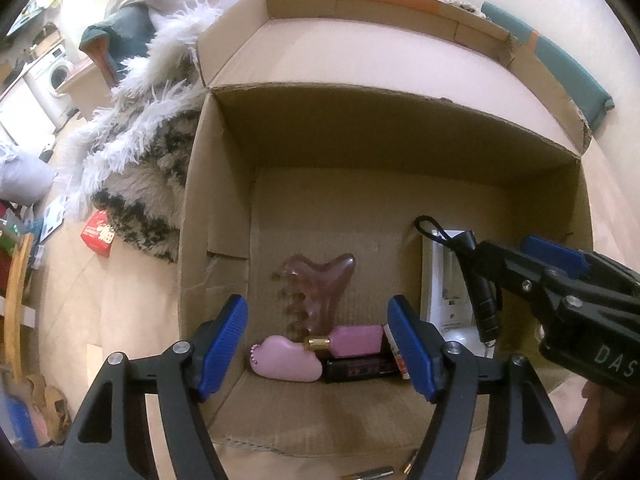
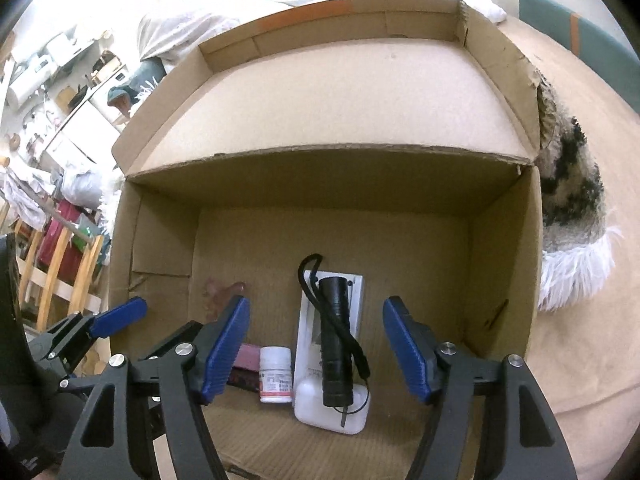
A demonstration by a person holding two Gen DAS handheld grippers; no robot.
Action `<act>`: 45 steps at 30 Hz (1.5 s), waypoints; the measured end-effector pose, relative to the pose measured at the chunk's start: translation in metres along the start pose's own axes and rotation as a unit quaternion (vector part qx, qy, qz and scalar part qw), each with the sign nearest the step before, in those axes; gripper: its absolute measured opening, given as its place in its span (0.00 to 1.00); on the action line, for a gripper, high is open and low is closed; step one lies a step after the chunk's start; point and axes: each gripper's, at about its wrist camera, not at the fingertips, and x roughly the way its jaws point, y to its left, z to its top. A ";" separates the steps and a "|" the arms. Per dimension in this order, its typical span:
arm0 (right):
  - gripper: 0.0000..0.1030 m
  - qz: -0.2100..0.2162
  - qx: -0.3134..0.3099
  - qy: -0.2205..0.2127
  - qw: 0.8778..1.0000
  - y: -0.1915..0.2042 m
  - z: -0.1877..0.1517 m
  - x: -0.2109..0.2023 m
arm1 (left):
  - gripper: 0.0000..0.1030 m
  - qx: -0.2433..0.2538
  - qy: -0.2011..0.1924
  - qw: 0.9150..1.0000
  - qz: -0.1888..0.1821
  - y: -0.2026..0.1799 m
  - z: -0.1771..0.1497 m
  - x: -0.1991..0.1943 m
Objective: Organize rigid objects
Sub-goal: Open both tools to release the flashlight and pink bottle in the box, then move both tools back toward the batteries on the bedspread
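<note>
both grippers, left gripper (image 1: 318,344) and right gripper (image 2: 316,346), gape empty over the brown cardboard box (image 2: 500,240), where the black cylindrical flashlight (image 2: 336,344), perched on a white plastic device (image 2: 308,344), could roll off.

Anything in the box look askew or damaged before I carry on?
The black flashlight lies loose on top of the white device, not on the box floor, so it may roll. The box flap's right corner is torn. Nothing looks spilled.
</note>
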 end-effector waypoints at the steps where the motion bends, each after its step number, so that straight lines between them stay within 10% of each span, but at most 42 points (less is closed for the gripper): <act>1: 0.71 0.000 0.000 0.000 1.000 0.000 0.000 0.000 | 0.68 -0.001 0.001 1.000 0.000 0.000 0.000 0.000; 26: 0.71 0.028 0.006 -0.040 0.999 0.008 -0.033 -0.061 | 0.68 -0.030 -0.016 0.999 -0.002 0.022 -0.023 -0.059; 45: 0.71 0.057 0.051 0.045 0.996 0.004 -0.104 -0.051 | 0.68 -0.097 0.015 0.995 0.020 0.059 -0.083 -0.063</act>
